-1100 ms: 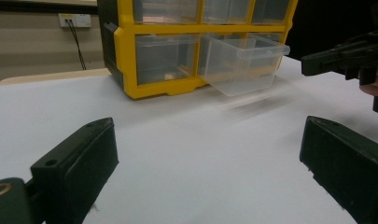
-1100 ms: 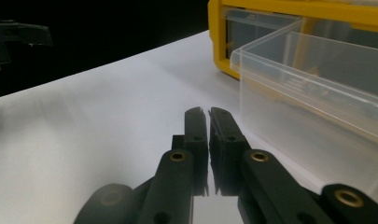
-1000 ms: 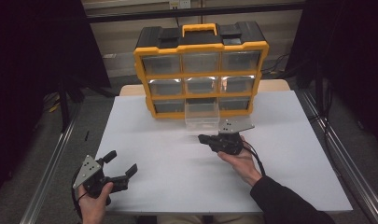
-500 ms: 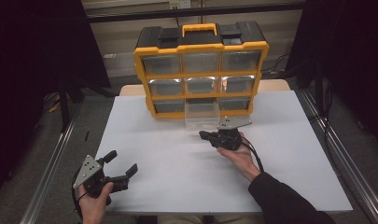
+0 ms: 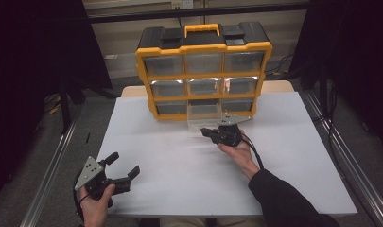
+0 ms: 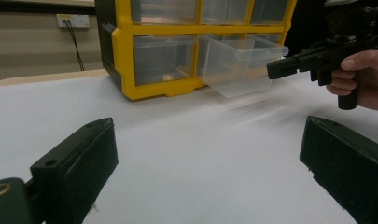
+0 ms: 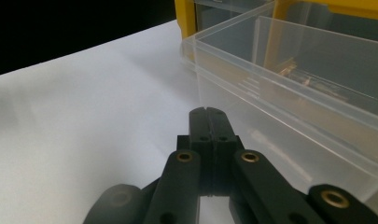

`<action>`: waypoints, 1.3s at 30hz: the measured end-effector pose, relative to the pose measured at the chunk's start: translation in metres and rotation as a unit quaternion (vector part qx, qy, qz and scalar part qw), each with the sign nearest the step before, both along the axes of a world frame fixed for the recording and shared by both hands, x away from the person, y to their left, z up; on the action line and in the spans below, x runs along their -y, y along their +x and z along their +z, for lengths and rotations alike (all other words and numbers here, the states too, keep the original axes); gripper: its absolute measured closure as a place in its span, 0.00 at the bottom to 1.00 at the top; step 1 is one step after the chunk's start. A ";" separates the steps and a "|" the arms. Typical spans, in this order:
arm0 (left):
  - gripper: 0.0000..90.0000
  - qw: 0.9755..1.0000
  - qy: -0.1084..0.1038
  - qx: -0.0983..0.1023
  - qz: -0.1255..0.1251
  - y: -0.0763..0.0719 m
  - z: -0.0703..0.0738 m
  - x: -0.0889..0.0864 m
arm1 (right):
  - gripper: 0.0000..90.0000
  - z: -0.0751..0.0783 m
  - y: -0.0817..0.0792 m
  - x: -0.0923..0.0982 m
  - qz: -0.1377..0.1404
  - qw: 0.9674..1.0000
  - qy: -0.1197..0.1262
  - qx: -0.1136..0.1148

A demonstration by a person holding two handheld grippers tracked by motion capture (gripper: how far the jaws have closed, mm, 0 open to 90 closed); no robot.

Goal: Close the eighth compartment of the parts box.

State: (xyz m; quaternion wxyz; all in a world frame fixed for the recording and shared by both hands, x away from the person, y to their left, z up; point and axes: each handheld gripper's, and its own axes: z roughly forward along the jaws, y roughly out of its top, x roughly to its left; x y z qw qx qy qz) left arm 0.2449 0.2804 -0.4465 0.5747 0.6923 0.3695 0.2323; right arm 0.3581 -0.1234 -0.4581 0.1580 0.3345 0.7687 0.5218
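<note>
A yellow and black organiser case with clear drawers stands upright at the far side of the white table. Its bottom middle clear drawer is pulled out onto the table; the drawer holds small brass-coloured parts. My right gripper is shut with nothing between its jaws, its tip just in front of the drawer's near wall. My left gripper is open at the table's near left corner, its fingers wide apart over bare table. The right gripper and drawer also show there.
Metal rails run along both sides of the table. A wall socket with cables sits behind the case. Dark space surrounds the table to left and right.
My right gripper has moved a little farther from me, closer to the pulled-out drawer. The left gripper has stayed almost still.
</note>
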 end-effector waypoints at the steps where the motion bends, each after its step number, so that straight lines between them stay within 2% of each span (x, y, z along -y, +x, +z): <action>1: 0.04 1.000 -0.001 0.000 0.000 0.000 0.000 0.000 | 1.00 0.000 0.000 0.000 0.000 1.000 0.000 0.000; 3: 0.04 1.000 0.000 0.001 -0.003 0.000 0.000 0.000 | 1.00 -0.002 0.004 -0.001 -0.002 1.000 -0.007 0.001; 9: 0.04 1.000 0.006 0.002 -0.004 0.001 0.000 0.000 | 1.00 -0.008 0.009 0.002 -0.017 1.000 -0.007 -0.008; 19: 0.04 1.000 0.004 0.002 -0.005 0.001 0.000 0.001 | 1.00 -0.009 0.013 0.006 -0.039 0.999 0.002 0.000; 39: 0.04 1.000 0.002 0.003 -0.007 0.002 0.000 0.000 | 1.00 -0.006 0.018 0.001 -0.050 0.999 0.013 0.005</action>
